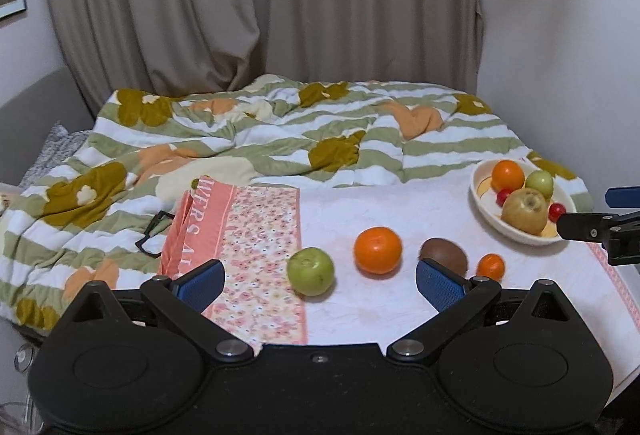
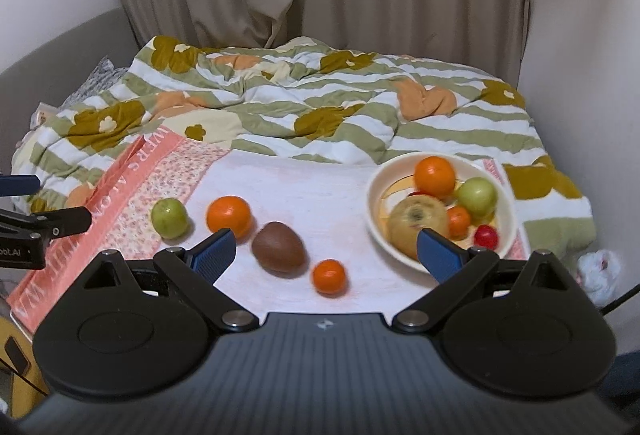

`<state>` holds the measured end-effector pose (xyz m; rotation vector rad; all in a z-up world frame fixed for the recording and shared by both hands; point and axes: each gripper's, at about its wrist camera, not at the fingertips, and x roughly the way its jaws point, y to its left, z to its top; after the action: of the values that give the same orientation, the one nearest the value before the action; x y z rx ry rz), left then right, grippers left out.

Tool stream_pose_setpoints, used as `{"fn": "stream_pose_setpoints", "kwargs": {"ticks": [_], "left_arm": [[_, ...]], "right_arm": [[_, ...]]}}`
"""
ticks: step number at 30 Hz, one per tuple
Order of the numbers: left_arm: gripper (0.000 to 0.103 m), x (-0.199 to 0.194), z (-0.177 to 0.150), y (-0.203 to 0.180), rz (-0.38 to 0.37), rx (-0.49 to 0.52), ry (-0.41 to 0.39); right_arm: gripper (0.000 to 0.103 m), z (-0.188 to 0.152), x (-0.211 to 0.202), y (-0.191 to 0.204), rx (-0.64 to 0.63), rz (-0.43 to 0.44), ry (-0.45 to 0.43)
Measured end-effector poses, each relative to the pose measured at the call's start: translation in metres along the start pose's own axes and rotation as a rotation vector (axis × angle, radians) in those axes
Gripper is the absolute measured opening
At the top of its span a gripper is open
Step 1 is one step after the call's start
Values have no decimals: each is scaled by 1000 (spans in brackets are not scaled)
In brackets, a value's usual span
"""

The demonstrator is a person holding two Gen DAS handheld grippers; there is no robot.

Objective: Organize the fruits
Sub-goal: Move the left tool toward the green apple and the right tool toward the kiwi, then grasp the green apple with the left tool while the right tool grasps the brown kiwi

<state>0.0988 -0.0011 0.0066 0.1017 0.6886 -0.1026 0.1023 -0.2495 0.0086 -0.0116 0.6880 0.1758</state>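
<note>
On the white cloth lie a green apple (image 1: 310, 271) (image 2: 169, 217), an orange (image 1: 377, 250) (image 2: 229, 216), a brown kiwi (image 1: 443, 259) (image 2: 279, 246) and a small tangerine (image 1: 490, 267) (image 2: 329, 276). A white bowl (image 1: 486, 213) (image 2: 374, 211) at the right holds an orange, a green apple, a yellow pear, a small tangerine and red cherry tomatoes. My left gripper (image 1: 318, 285) is open and empty, just before the green apple and orange. My right gripper (image 2: 326, 249) is open and empty, over the kiwi and tangerine, beside the bowl.
A pink floral cloth (image 1: 256, 259) (image 2: 132, 203) lies at the left of the white cloth. Black glasses (image 1: 154, 235) rest on the striped flowered quilt (image 1: 240, 139) (image 2: 320, 107) behind. Curtains and walls close the back and right side.
</note>
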Motion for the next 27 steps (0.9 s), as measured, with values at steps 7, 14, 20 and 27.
{"fn": "stream_pose_setpoints", "kwargs": {"ticks": [7,14,20,27], "left_arm": [[102,37,-4,36,-76,74,26],[97,86,-4,49,-140,135,88],[86,131,-2,51,-218,136,189],[79,164,-4,42,-228,156,248]], "right_arm": [[103,-6,27,36,14,-34,7],[103,-11,69,55,-51,-30,39],[103,-13,109,56,-89,-27,110],[103,-13,146,49,-110,3,173]]}}
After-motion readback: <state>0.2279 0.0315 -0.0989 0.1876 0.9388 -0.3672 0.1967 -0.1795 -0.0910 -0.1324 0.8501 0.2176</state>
